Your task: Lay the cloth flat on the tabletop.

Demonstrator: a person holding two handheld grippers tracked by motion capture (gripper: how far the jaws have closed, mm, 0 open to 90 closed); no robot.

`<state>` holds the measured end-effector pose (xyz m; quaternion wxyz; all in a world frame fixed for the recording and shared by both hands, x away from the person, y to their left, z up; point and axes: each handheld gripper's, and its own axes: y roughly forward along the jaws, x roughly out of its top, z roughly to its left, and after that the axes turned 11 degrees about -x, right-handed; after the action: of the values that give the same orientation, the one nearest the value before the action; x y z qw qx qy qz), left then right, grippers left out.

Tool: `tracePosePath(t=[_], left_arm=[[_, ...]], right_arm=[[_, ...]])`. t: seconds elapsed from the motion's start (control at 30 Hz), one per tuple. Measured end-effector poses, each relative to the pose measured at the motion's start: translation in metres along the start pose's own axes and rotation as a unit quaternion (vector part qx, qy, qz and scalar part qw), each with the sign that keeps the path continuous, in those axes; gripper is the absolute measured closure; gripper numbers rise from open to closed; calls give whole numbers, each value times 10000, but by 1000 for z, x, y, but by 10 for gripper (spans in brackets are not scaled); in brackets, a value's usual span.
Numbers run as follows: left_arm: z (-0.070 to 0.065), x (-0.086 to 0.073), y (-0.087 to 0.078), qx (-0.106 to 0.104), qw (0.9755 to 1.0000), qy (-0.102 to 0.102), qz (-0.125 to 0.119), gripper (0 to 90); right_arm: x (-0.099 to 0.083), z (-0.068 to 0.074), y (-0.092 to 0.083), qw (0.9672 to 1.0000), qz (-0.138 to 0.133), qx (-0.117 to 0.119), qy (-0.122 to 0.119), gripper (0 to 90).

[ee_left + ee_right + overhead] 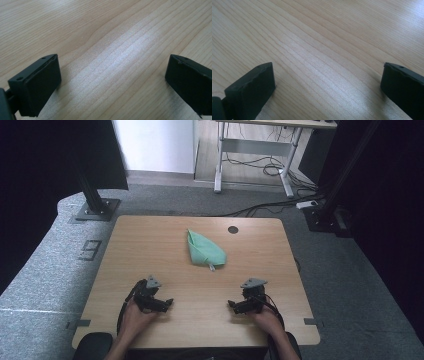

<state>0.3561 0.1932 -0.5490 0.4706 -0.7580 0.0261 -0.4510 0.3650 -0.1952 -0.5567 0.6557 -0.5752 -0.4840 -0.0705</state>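
A folded light green cloth (204, 250) lies on the wooden table (150, 240), a little beyond its middle. My left gripper (161, 304) rests low over the near left part of the table, held in a hand. Its jaws stand wide apart over bare wood in the left gripper view (112, 77). My right gripper (239, 306) sits near the front right, pointing inward. Its jaws also stand wide apart with only wood grain between them (327, 87). Both grippers are well short of the cloth.
A dark round cable hole (233, 229) marks the table's far edge. Black frame posts (92, 195) stand on the grey carpet at the far left and right. A white desk frame (250, 150) with cables stands beyond.
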Motion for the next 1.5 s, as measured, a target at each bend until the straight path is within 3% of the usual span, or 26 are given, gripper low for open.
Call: tracePosePath(t=[0.93, 1.3, 1.5], left_arm=[[-1, 3, 3, 15, 10000, -2, -11, 3], [2, 8, 0, -97, 9999, -82, -5, 74], [1, 17, -2, -164, 9998, 0, -74, 115]], right_arm=[[0, 0, 0, 10000, 0, 0, -2, 0], [0, 0, 0, 10000, 0, 5, -2, 0], [0, 0, 0, 10000, -3, 5, -7, 0]])
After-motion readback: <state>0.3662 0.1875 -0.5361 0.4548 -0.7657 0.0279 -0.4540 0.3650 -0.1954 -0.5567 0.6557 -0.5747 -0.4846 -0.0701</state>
